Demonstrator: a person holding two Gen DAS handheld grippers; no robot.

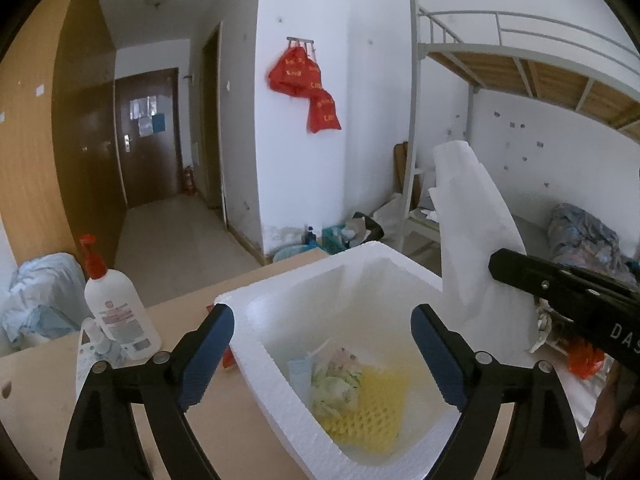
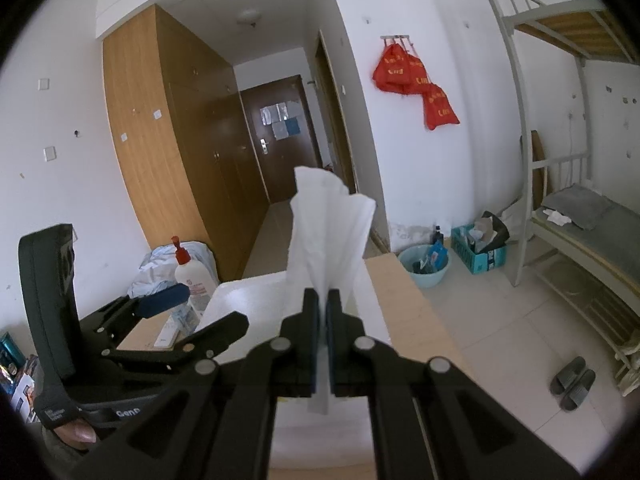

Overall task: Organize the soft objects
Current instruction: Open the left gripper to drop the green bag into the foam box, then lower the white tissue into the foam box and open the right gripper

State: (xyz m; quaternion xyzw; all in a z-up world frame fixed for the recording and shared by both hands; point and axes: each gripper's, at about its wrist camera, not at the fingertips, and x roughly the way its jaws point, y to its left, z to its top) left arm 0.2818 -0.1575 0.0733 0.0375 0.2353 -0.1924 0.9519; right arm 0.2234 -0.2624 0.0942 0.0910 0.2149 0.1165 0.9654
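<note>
1. Left gripper (image 1: pixel 322 354) hovers over the white foam box (image 1: pixel 280 384) on the table (image 1: pixel 36 380), jaws spread wide, nothing between them.
2. Inside the box: yellow foam net (image 1: pixel 376 408), a floral cloth (image 1: pixel 338 380).
3. Right gripper (image 2: pixel 323 304) is clamped on a white foam sheet (image 2: pixel 328 236), upright beside the box.
4. Pump bottle (image 1: pixel 116 312) stands left of the box.

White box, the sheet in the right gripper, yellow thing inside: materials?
White box: likely expanded polystyrene, matte, thick beaded walls.
Sheet: probably thin foam wrap or tissue, matte, creased, stands up where the right gripper pinches it.
Yellow mesh: looks like foam netting, open diamond cells.
</note>
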